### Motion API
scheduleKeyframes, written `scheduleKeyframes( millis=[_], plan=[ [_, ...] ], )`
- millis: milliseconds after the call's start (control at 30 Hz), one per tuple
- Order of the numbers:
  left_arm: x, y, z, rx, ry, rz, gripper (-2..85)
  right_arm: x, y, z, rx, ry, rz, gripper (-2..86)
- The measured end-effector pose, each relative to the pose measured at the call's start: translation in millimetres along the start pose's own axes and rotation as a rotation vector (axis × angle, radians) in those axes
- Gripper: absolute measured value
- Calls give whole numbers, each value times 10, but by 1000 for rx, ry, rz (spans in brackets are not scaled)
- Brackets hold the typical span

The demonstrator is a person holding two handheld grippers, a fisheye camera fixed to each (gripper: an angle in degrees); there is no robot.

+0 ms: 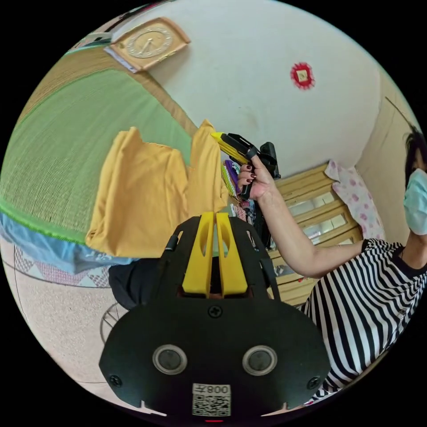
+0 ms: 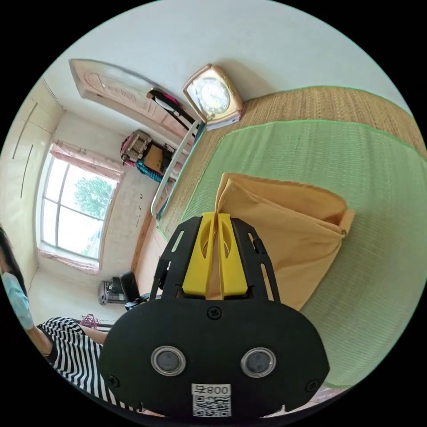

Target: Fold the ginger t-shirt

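**A:** Where do you have the ginger t-shirt (image 1: pixel 147 195) right now?

**B:** Off the green mat (image 1: pixel 66 151) for the most part. I'm holding it up by two corners, so it hangs in a curtain with its lower edge sagging toward the blue bed edge (image 1: pixel 49 253). My right gripper (image 1: pixel 216 135) is the far one in the left gripper view, hand (image 1: pixel 255 178) wrapped round its handle; the cloth peaks right at its yellow tip, so I judge the jaws are pinched on that corner. The right gripper view agrees: the jaws stand together with ginger fabric (image 2: pixel 284 227) coming up between them.

**A:** And your left gripper (image 1: pixel 216 215)?

**B:** Jaws nearly together, a thin slit between. The shirt's edge sits just at and behind the tips, but I can't tell whether cloth is truly caught there or merely passing behind.

**A:** So what makes the next bit go well?

**B:** I'd keep both corners level and the top edge taut, so the shirt hangs without a twist. Then lower it onto the mat far edge first, letting the bottom hem touch down and drag flat before I lay the rest. If one side droops, it'll bunch like that folded lump on the right in the right gripper view. I'd also keep clear of the clock (image 2: pixel 213 98) leaning at the mat's far side.
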State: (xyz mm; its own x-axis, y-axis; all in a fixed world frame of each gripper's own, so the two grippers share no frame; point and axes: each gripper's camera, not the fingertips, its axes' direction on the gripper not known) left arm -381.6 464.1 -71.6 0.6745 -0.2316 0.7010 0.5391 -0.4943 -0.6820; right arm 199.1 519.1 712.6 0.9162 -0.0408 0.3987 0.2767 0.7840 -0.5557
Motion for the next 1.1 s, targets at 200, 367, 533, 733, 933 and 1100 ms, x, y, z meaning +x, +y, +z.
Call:
scheduleKeyframes(
  millis=[200,367,533,733,933,1100],
  plan=[
    [-512,10,-536,49,17,-146,5,-165,-146,1187,-133,69,-11,7],
    [-858,-22,-910,85,48,-240,5,-216,-222,1988,-224,122,-33,7],
    [-1103,-99,-1131,76,52,-297,5,-140,-269,2570,-294,184,-38,7],
    [-1370,-139,-1351,81,78,-377,7,16,-274,3124,-353,226,-22,10],
    [-1510,-167,-1572,106,127,-413,10,141,-271,3386,-362,227,-10,24],
    [-1512,-168,-1760,105,120,-413,10,84,-265,3393,-344,224,-73,50]
  ],
)
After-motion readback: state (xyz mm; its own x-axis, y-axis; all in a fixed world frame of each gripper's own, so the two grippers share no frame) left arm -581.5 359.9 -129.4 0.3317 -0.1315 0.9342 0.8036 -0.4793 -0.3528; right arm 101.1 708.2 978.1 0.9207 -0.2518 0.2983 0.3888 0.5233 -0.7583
